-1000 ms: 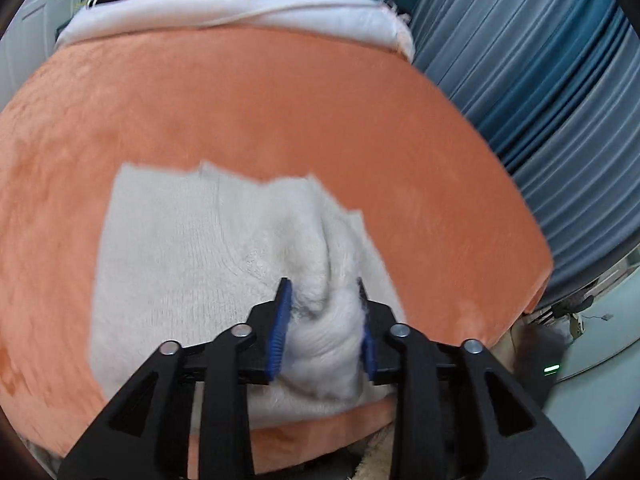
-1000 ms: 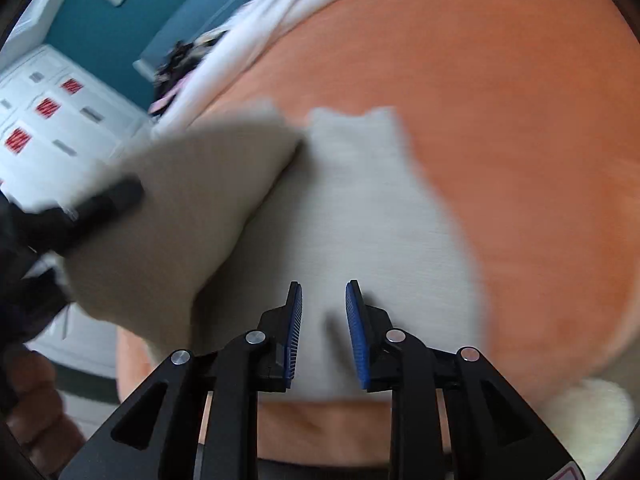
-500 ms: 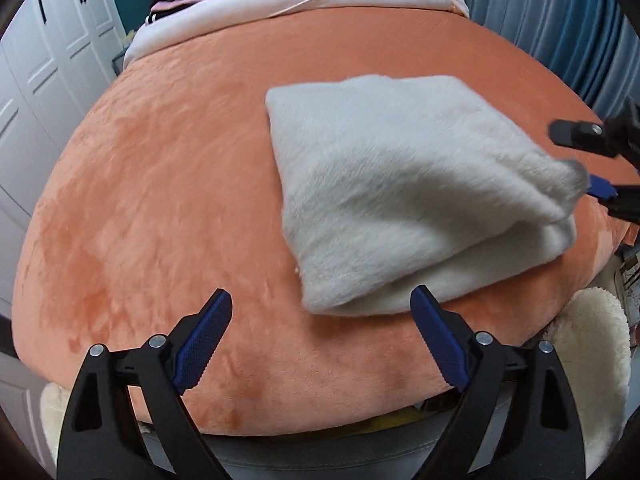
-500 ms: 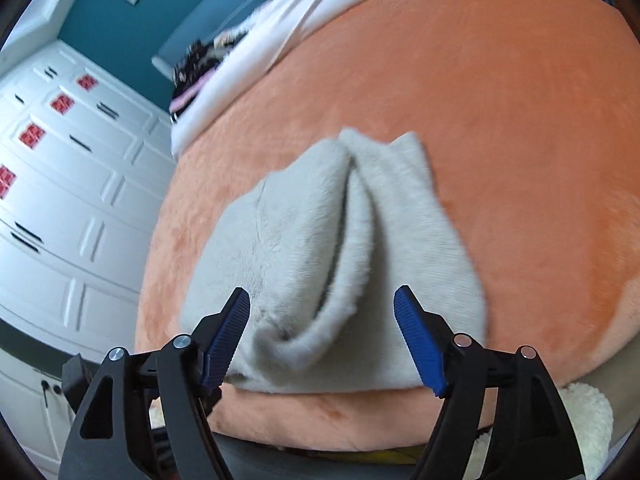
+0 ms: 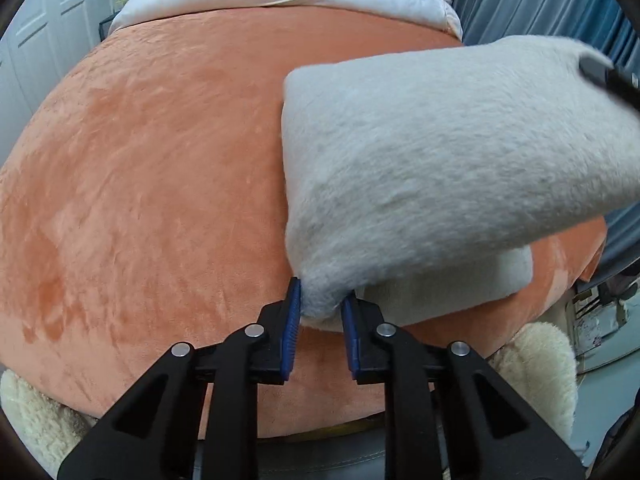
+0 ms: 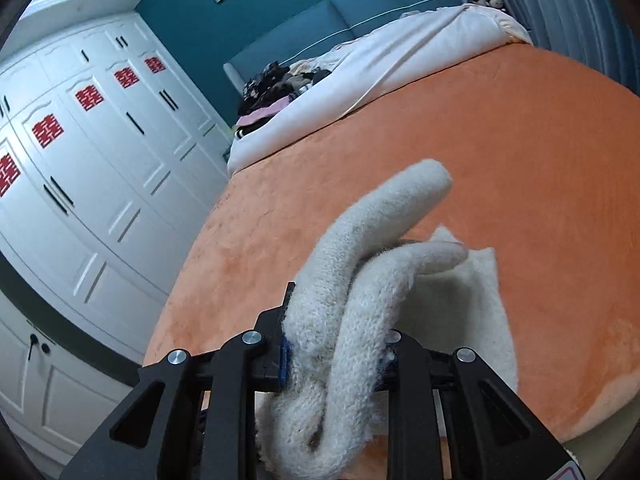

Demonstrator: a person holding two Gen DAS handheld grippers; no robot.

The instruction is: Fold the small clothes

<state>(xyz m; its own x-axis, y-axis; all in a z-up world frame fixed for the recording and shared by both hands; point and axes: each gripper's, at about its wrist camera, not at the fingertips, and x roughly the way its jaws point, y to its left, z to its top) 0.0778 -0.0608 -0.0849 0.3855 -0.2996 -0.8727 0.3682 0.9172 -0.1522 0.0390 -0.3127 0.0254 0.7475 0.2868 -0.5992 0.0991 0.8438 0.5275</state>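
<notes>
The left hand-held gripper [image 5: 320,304] is closed on the near corner of a folded cream knit sweater [image 5: 440,168], its blue-padded fingers [image 5: 294,312] pinching the fuzzy edge from both sides. From that corner the upper layers rise off the orange blanket [image 5: 160,160] covering the bed and slope up toward the right, where a dark, blurred part of the other tool shows at the edge of the view; a lower layer of the sweater lies flat on the blanket beneath the raised part. In the right wrist view, the right hand-held gripper [image 6: 336,356] is clamped on a thick bundle of the sweater [image 6: 360,280], with two rolled folds bulging up between and over its fingers and hiding most of the pads; a flat portion of the garment rests on the blanket just beyond. Farther up the bed a white duvet [image 6: 380,64] is bunched against the teal headboard [image 6: 320,24], with a heap of dark clothes [image 6: 276,84] beside it. White wardrobe doors [image 6: 80,160] with red paper emblems stand along the left side, and blue-grey curtains [image 5: 540,0] hang on the right.
</notes>
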